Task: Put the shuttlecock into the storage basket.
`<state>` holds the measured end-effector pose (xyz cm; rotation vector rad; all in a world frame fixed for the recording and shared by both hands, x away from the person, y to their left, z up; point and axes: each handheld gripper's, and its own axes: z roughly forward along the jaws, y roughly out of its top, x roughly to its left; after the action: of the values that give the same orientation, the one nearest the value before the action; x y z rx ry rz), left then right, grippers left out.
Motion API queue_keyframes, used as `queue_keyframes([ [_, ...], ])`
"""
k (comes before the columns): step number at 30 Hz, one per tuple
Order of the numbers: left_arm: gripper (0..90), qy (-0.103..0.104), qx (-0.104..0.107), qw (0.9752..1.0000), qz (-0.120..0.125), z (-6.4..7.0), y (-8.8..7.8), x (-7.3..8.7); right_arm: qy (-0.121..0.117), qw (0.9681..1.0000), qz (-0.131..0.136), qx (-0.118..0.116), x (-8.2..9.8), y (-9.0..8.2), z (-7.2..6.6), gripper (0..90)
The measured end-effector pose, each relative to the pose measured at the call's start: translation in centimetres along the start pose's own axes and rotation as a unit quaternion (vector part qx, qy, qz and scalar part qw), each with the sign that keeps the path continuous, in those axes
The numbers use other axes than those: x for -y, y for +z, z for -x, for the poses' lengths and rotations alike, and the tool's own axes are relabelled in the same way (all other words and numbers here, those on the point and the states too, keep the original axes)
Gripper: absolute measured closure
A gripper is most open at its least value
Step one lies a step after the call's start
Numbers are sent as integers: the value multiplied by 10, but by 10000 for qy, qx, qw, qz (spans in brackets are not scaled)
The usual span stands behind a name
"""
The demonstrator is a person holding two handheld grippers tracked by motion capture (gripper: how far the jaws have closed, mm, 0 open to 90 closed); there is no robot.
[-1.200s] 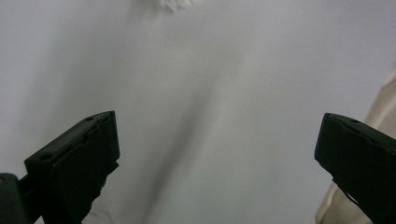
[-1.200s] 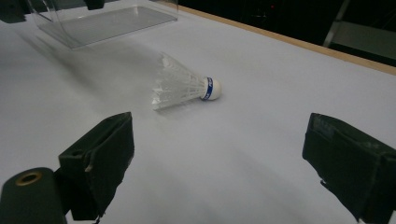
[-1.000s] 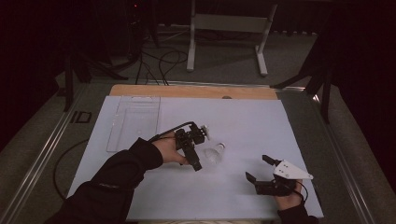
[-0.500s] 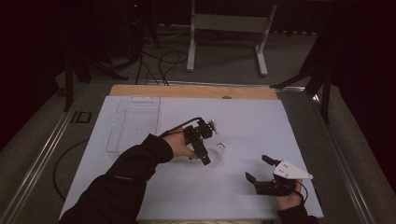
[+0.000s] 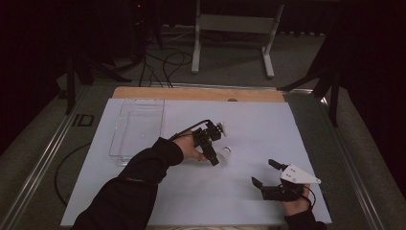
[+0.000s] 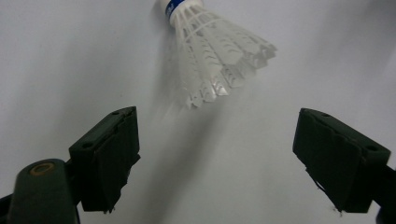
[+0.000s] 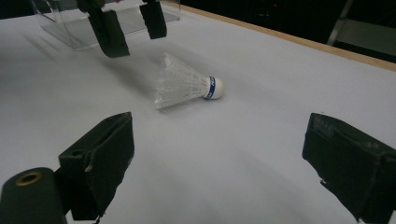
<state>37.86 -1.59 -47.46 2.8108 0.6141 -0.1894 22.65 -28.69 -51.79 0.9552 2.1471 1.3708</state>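
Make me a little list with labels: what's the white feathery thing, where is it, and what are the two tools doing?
thing: white shuttlecock with a blue band
lies: on its side on the white table
left tool: over the shuttlecock, jaws apart and just been closing, nothing gripped
right tool: open, off to the side, holds nothing
clear box: at the table's far left

- No legible text, label, brand, number or sign.
- Blue band on the shuttlecock (image 7: pixel 187 86) carries print too small to read.
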Motion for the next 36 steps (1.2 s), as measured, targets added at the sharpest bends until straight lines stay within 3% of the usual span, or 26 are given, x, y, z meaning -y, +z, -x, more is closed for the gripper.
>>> queue_keyframes([
  [6, 242, -25, -49, 10000, -53, -2, 10, -5, 10, 10000, -4, -12, 0, 0, 0, 93],
  [9, 325, -32, -48, 10000, -7, -3, 15, -7, 13, 10000, -10, -22, 0, 0, 0, 93],
  [19, 465, -8, -80, 9998, 163, -11, 27, -12, 32, 10000, -22, -35, 0, 0, 0, 93],
  [29, 623, 46, -152, 9999, 43, -11, 39, -18, 33, 10000, -65, -45, 1, 1, 1, 94],
  [36, 806, 100, -220, 9997, -48, -9, 43, -23, 37, 10000, -77, -39, 1, 1, 1, 93],
])
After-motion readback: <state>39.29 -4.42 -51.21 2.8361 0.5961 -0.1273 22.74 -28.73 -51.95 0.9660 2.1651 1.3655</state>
